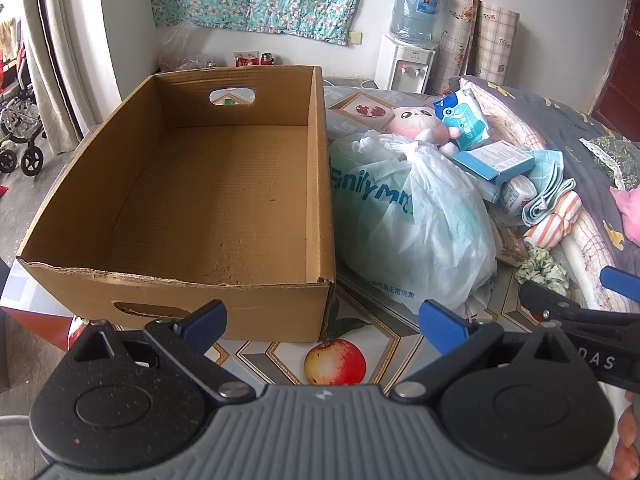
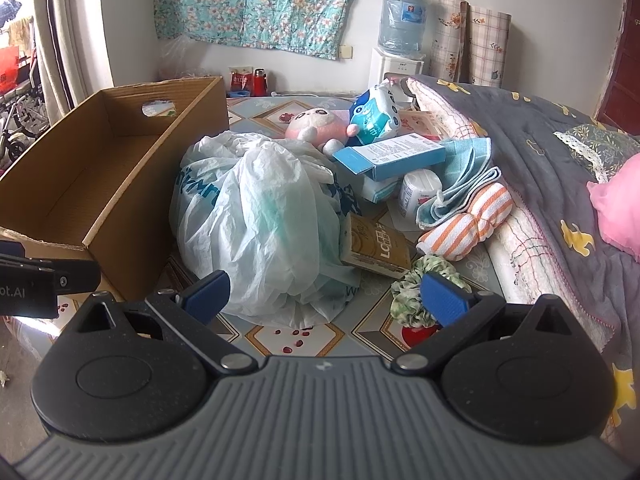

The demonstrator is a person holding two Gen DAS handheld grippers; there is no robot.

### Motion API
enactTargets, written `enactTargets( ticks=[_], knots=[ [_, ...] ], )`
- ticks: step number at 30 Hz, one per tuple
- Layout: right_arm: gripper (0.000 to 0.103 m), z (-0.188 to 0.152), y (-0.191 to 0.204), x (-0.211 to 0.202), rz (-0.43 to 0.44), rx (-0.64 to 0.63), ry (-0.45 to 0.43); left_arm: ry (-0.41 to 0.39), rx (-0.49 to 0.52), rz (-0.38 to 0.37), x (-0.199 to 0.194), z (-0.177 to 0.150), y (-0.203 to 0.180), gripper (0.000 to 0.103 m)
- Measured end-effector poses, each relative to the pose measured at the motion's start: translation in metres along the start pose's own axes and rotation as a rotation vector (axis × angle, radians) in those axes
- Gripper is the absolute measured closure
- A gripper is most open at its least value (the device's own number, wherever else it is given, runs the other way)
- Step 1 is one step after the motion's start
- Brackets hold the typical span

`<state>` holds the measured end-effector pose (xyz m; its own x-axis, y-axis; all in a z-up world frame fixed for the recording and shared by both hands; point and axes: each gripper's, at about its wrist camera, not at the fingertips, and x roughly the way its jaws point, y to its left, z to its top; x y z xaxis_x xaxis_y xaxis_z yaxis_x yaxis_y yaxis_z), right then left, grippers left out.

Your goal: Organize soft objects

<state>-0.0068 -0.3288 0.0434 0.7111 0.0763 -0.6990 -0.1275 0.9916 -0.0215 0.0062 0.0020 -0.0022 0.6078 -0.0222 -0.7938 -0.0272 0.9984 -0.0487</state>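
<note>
Both tongs, the left gripper (image 1: 323, 322) and the right gripper (image 2: 325, 294), are spread wide and hold nothing. Just past the right one lies a green scrunchie (image 2: 416, 290). Beside it sits a big crinkly white plastic bag (image 2: 256, 232), next to the brown cardboard box (image 1: 192, 200). Behind the bag lie a pink plush toy (image 2: 316, 124), a blue towel (image 2: 464, 176) and a striped cloth roll (image 2: 468, 220).

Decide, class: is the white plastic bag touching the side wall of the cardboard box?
Touching. The left wrist view shows the white plastic bag bulging against the cardboard box wall, with no gap visible between them.
</note>
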Motion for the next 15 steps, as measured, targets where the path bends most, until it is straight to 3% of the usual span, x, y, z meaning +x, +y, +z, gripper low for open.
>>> enactTargets(
  ticks=[15],
  knots=[
    [0.001,-0.0008,0.0021,0.001,0.002,-0.001,-0.005,0.003,-0.003,0.001,0.0004,-0.0006,0.0008,0.0]
  ],
)
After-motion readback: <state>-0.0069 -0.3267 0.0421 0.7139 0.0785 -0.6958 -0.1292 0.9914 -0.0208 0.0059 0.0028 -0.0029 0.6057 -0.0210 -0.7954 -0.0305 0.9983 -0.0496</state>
